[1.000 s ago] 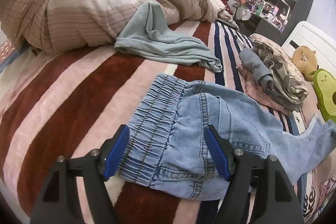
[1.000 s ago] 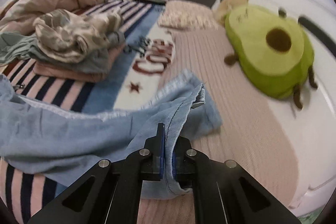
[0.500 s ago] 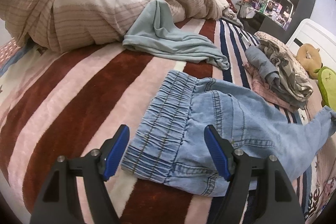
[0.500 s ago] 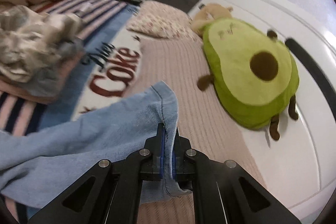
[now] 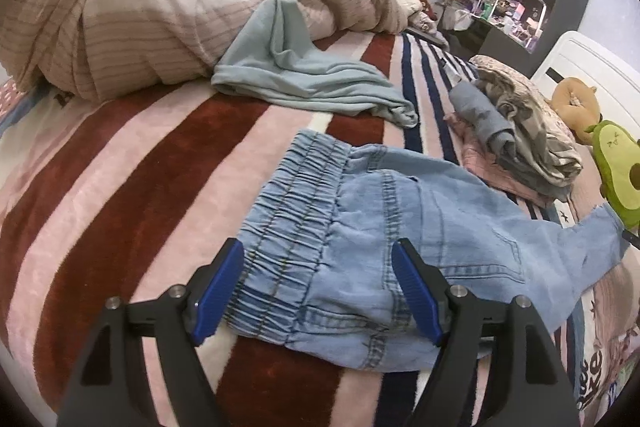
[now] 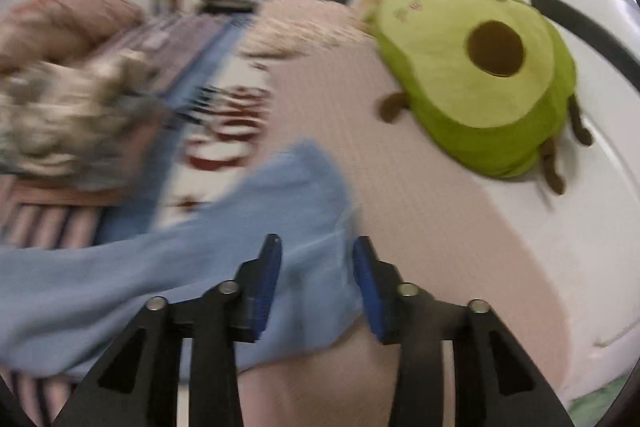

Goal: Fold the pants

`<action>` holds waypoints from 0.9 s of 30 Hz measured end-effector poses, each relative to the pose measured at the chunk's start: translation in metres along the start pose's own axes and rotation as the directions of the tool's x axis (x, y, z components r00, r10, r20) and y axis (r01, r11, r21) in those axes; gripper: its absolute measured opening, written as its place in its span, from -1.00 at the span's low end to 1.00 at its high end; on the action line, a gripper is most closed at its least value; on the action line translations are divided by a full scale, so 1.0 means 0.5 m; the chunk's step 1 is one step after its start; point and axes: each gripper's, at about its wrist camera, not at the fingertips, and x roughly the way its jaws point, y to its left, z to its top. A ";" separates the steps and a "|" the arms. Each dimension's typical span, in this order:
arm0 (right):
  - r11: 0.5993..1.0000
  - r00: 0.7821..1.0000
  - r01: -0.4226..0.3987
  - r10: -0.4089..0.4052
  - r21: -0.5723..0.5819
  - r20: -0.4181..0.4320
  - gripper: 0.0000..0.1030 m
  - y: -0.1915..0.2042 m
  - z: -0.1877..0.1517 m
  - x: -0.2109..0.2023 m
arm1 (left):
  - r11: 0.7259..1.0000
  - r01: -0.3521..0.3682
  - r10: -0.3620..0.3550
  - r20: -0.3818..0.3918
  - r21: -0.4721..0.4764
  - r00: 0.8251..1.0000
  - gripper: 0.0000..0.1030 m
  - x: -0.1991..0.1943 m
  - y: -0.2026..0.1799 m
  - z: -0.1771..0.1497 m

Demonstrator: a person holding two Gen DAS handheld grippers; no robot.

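Left gripper [image 5: 318, 285]: fingers spread, straddling waistband [image 5: 296, 223] of pants [image 5: 400, 239]. Right gripper [image 6: 316, 281]: fingers parted, leg hem [image 6: 304, 195] released on bed [image 6: 420, 207]. Pinch waistband squarely; keep legs flat, aligned.

pants [image 5: 380, 239] flat on blanket [image 5: 132, 163] straddled by left gripper [image 5: 318, 285], waistband nearest, leg running right, folded stack [image 5: 516, 143] ahead-right, loose shirt [image 5: 304, 83] ahead, duvet heap [image 5: 132, 11] behind it, leg end between right gripper [image 6: 316, 283] fingers, avocado plush [image 6: 476, 83] ahead-right
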 end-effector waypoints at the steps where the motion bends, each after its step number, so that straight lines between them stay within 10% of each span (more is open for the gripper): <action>1: 0.999 0.999 -0.052 0.052 0.003 0.003 -0.34 0.014 -0.012 -0.021 | 1.000 0.007 -0.007 0.000 0.010 1.000 0.50 -0.003 -0.004 -0.001; 4: 0.960 0.962 -0.271 0.273 0.075 -0.027 -0.32 0.053 -0.071 -0.057 | 0.999 0.019 -0.019 -0.007 0.041 1.000 0.53 -0.005 -0.016 -0.007; 7: 0.861 0.866 -0.470 0.493 0.196 -0.086 -0.32 0.100 -0.144 -0.032 | 0.998 0.026 -0.024 -0.025 0.060 0.999 0.53 -0.004 -0.017 -0.020; 13: 0.776 0.796 -0.573 0.603 0.263 -0.045 -0.35 0.180 -0.219 0.028 | 0.997 0.003 0.001 -0.048 0.082 0.999 0.53 -0.001 0.012 -0.048; 22: 0.780 0.835 -0.534 0.548 0.325 0.056 -0.39 0.189 -0.204 0.078 | 1.000 0.013 -0.012 -0.081 0.006 0.997 0.53 0.027 0.053 -0.046; 24: 0.793 0.855 -0.504 0.513 0.341 0.070 -0.87 0.187 -0.201 0.082 | 1.000 0.009 -0.007 -0.071 0.029 0.997 0.48 0.027 0.044 -0.047; 27: 0.817 0.883 -0.463 0.458 0.344 0.100 -0.96 0.188 -0.203 0.069 | 0.996 -0.044 0.049 -0.065 0.081 0.997 0.07 0.028 0.030 -0.054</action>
